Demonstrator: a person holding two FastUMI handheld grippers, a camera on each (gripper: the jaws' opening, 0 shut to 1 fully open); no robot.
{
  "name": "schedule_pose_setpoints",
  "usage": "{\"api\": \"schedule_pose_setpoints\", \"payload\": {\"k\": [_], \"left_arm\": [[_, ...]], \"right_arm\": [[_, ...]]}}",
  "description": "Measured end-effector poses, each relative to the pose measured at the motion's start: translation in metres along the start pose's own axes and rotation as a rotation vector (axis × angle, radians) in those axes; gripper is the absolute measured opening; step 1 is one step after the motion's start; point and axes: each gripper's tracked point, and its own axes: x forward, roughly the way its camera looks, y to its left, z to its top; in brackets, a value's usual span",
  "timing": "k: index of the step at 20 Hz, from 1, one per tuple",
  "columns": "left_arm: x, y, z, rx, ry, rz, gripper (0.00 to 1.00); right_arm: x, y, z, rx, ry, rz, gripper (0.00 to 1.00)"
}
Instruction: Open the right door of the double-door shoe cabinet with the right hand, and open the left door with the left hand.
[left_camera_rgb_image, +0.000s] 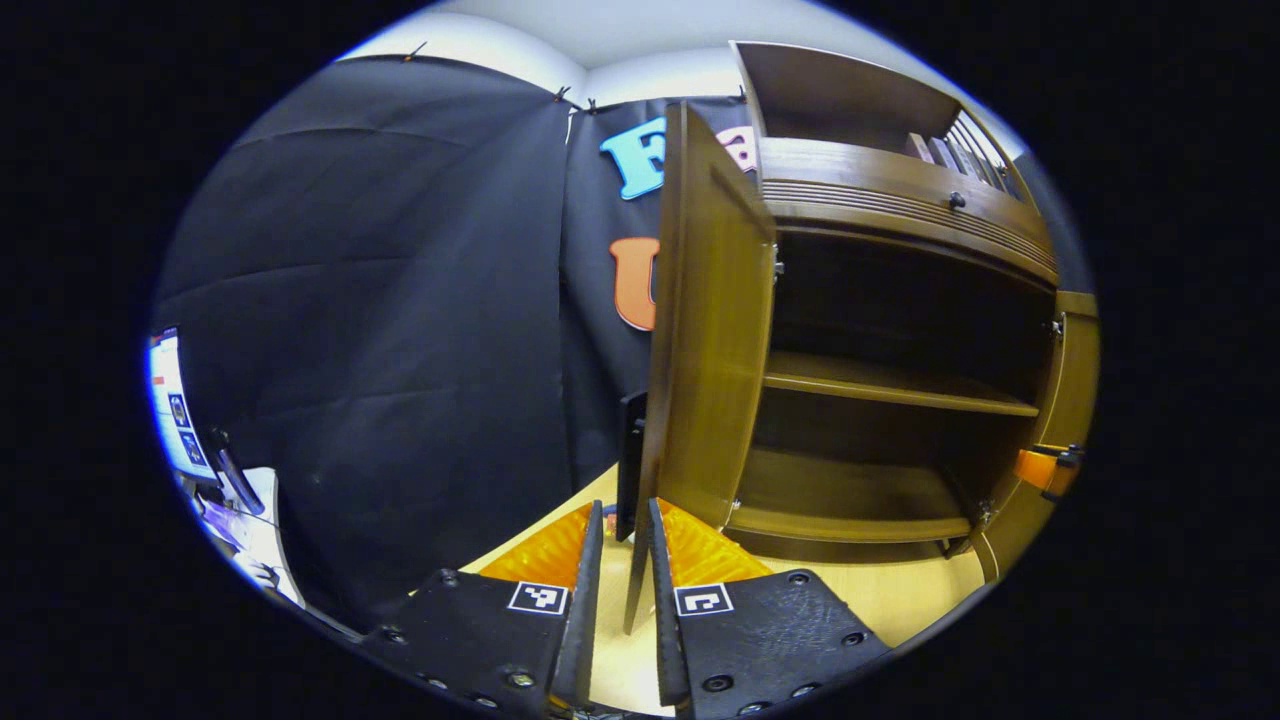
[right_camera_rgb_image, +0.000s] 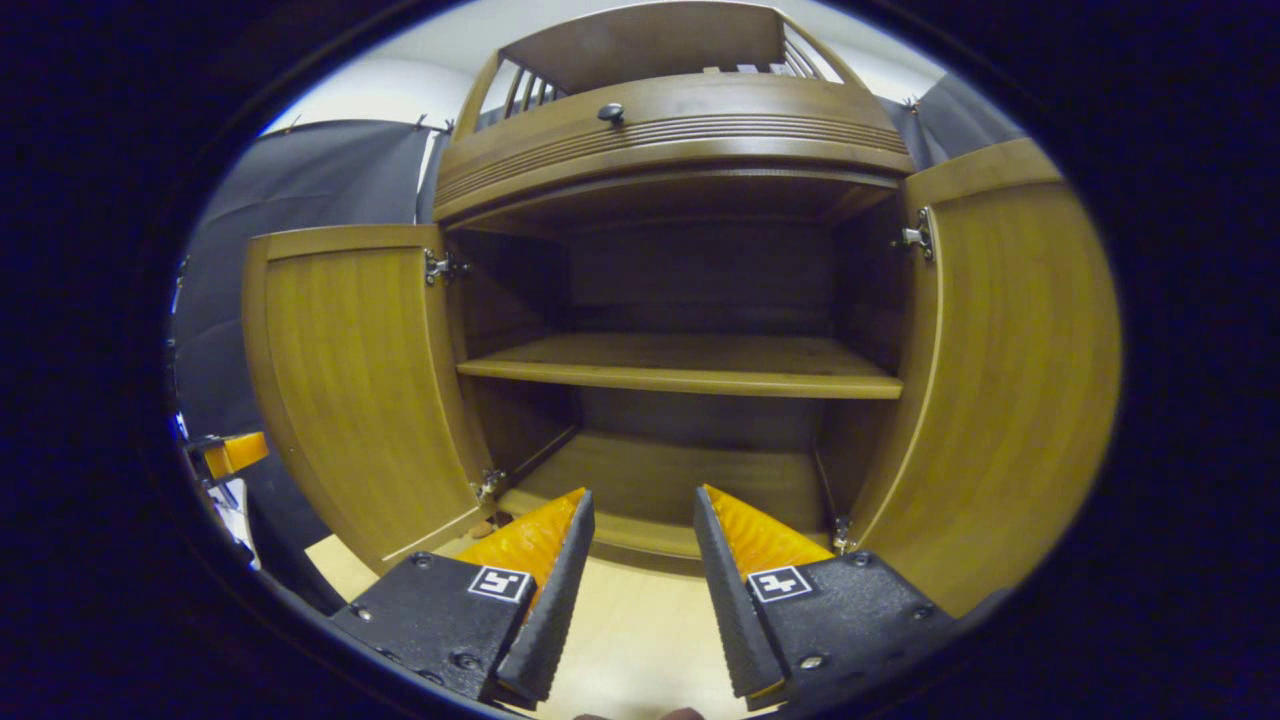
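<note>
- In the left gripper view, we are looking along the left gripper (left_camera_rgb_image: 627, 560), whose two fingers are standing close together with the free edge of the left door (left_camera_rgb_image: 708, 330) running down into the narrow gap between them.
- A dark strip, seemingly the door's handle (left_camera_rgb_image: 630, 465), is sitting just above the fingertips (left_camera_rgb_image: 594, 530); we cannot tell whether both fingers are actually pressing on the door edge or merely flanking it.
- That left door is standing swung out toward us, nearly edge-on, hinged to the shoe cabinet (left_camera_rgb_image: 900, 215).
- Through the opening we are seeing a dark interior with a middle shelf (left_camera_rgb_image: 890, 388) and a bottom board below it.
- At the far side of the cabinet the right door (left_camera_rgb_image: 1070, 400) is standing open, with the other gripper showing beside it near the edge of the view.
- In the right gripper view, the right gripper (right_camera_rgb_image: 640, 530) is facing the open cabinet with its fingers spread apart, clamping nothing.
- There, both doors are hanging wide: the left door (right_camera_rgb_image: 350, 390) at the left, the right door (right_camera_rgb_image: 1010, 380) at the right, each on metal hinges.
- The shelf (right_camera_rgb_image: 680, 365) is running across between them, and a small knob (right_camera_rgb_image: 611, 112) is sitting on the drawer front above.
- The cabinet is resting on a pale wooden floor (right_camera_rgb_image: 630, 640).
</note>
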Motion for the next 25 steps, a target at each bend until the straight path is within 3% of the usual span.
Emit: {"api": "schedule_pose_setpoints", "payload": {"k": [3,11,12,13,14,15,16,18,19,20,22,23,24,25], "left_arm": [[-0.008,-0.033,0.007,0.020,-0.025,-0.048,0.24],[-0.002,-0.092,0.009,0.051,-0.016,-0.160,0.24],[0.000,-0.100,0.009,0.052,-0.016,-0.176,0.39],[0.001,-0.107,0.012,0.050,-0.021,-0.188,0.31],[0.002,-0.115,0.014,0.048,-0.026,-0.208,0.36],[0.002,-0.123,0.018,0.046,-0.033,-0.223,0.31],[0.000,-0.129,0.021,0.043,-0.040,-0.243,0.46],[-0.002,-0.145,0.030,0.041,-0.055,-0.281,0.46],[-0.004,-0.153,0.032,0.042,-0.061,-0.299,0.69],[-0.005,-0.160,0.036,0.044,-0.070,-0.312,0.55],[-0.006,-0.174,0.043,0.050,-0.089,-0.340,0.84],[-0.008,-0.182,0.044,0.051,-0.091,-0.364,0.87],[-0.009,-0.189,0.045,0.052,-0.095,-0.380,0.72],[-0.011,-0.195,0.047,0.054,-0.099,-0.393,0.72]], "right_arm": [[-0.002,-0.010,0.013,-0.010,-0.040,-0.025,0.75],[-0.019,-0.028,0.038,-0.005,-0.094,-0.081,0.75],[-0.022,-0.031,0.042,-0.008,-0.106,-0.087,0.75],[-0.024,-0.034,0.047,-0.010,-0.117,-0.095,0.76],[-0.028,-0.036,0.051,-0.011,-0.127,-0.102,0.74],[-0.032,-0.039,0.056,-0.010,-0.136,-0.111,0.74],[-0.035,-0.042,0.058,-0.007,-0.145,-0.117,0.74],[-0.043,-0.049,0.065,-0.003,-0.162,-0.140,0.76],[-0.047,-0.053,0.067,-0.001,-0.169,-0.154,0.79],[-0.051,-0.055,0.069,0.004,-0.176,-0.160,0.85],[-0.055,-0.062,0.073,0.008,-0.185,-0.178,0.84],[-0.059,-0.064,0.074,0.008,-0.187,-0.187,0.86],[-0.063,-0.066,0.075,0.007,-0.191,-0.195,0.86],[-0.067,-0.068,0.077,0.004,-0.196,-0.202,0.86]]}}
